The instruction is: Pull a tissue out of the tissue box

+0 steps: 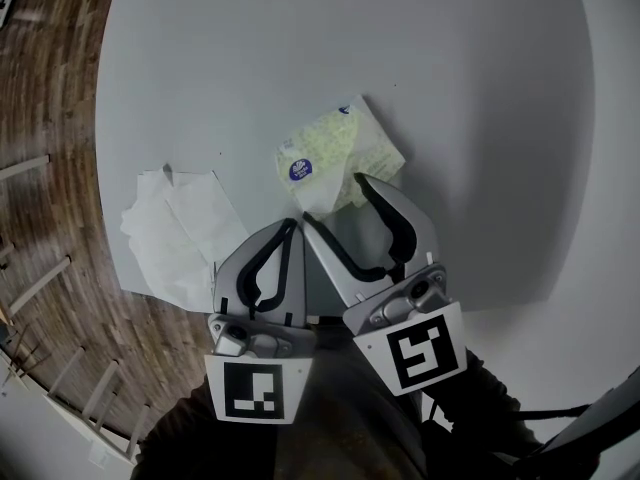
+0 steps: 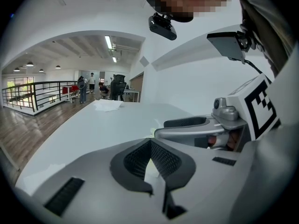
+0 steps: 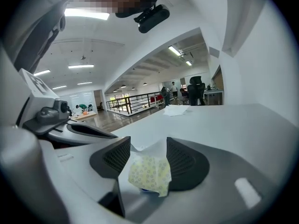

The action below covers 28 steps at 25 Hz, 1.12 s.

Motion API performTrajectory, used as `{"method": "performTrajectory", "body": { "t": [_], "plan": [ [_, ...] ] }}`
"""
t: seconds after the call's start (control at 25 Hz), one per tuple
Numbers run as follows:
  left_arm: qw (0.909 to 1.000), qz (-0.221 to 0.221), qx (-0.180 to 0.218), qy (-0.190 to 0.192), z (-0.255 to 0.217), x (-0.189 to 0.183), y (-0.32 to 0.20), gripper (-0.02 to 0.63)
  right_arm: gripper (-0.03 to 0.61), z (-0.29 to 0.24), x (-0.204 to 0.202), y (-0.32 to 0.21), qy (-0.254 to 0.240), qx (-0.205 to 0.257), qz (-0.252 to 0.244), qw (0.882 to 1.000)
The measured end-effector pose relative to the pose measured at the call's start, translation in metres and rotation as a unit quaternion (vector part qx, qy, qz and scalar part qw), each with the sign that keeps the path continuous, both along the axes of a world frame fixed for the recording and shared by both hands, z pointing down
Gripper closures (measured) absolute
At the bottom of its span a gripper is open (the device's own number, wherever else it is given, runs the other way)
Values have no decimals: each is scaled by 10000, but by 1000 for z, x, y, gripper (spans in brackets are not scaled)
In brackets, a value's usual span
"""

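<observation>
The tissue pack [image 1: 335, 153], soft, yellow-green patterned with a round blue label, lies mid-table with a white tissue [image 1: 318, 200] poking from its near end. My right gripper [image 1: 335, 203] is open at that end, one finger on each side of the tissue. In the right gripper view the pack [image 3: 149, 174] shows between the two pads [image 3: 187, 162], neither of which presses on it. My left gripper [image 1: 296, 224] is just left of it, jaws shut, tips close to the tissue. The left gripper view shows its pads [image 2: 135, 160] nearly together with only a white sliver between.
A pile of loose white tissues [image 1: 175, 233] lies near the left edge of the round white table [image 1: 450, 88]; the same pile [image 2: 107, 105] lies far off in the left gripper view. Wooden floor [image 1: 50, 168] lies beyond that edge. A railing and people stand far off.
</observation>
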<state>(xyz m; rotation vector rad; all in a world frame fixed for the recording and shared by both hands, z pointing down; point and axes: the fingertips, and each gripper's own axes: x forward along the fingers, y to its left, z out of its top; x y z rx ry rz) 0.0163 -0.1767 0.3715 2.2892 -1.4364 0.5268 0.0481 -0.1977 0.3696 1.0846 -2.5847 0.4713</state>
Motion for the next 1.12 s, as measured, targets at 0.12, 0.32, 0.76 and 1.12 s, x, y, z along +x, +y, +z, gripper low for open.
{"method": "performTrajectory", "body": {
  "t": [0.12,0.32,0.76,1.12],
  "plan": [
    [10000,-55,-2,-28,1,-5,-3,615,368,9,0,-9,112,-84,199,9997],
    [9998,-166,-57,-41,11,-12,-9,615,376,25,0,-16,345,-173,295,9988],
    [9999,63,-108,68,21,7,-15,615,572,6,18,-16,267,-49,686,9973],
    [9992,121,215,299,-12,18,-23,615,572,-59,11,-14,60,420,597,9973]
  ]
}}
